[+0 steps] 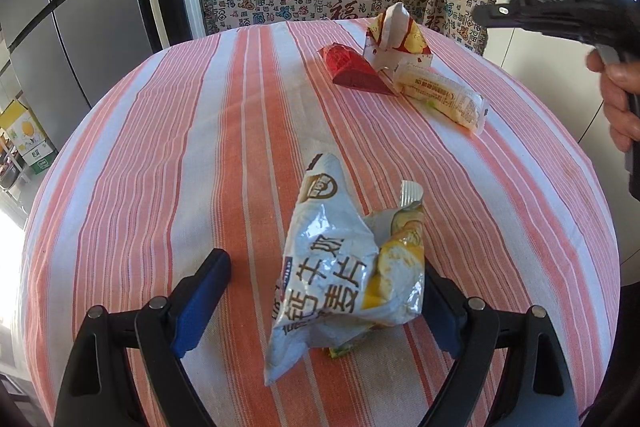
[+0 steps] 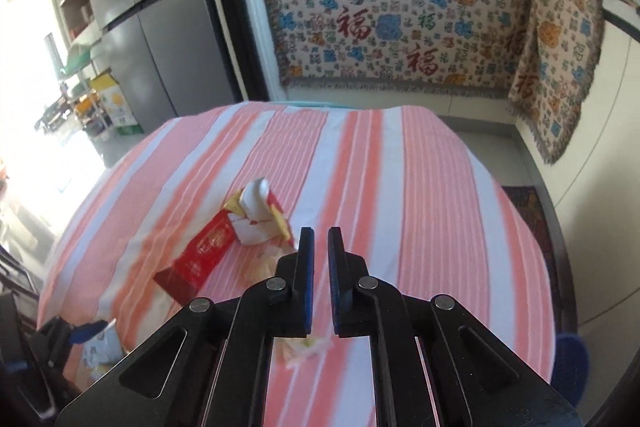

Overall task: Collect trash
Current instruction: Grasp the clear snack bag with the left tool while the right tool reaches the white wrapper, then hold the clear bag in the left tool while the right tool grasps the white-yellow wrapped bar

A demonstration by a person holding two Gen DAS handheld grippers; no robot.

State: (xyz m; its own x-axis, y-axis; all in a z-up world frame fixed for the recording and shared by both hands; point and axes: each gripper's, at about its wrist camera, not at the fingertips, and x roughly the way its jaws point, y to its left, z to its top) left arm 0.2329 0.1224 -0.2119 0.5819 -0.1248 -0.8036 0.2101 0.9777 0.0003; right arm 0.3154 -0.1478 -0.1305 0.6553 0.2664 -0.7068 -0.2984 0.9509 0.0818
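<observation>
The tablecloth (image 1: 160, 155) bore salmon-pink, orange and white stripes. The crumpled chip bag (image 1: 344, 267) was pale blue-grey with yellow print and dark characters. The flattened carton (image 1: 352, 71) was red. The hanging blanket (image 2: 400, 19) was cream with red characters and blue and orange motifs.

Two hand-held claws in matte black plastic — the left claw (image 1: 320, 291) and the right claw (image 2: 320, 247) — each carry blue pads (image 1: 200, 291) on their inner faces and round silver rivets (image 2: 368, 283) at the linkage joints, beside triangular cut-outs in the black arms.
</observation>
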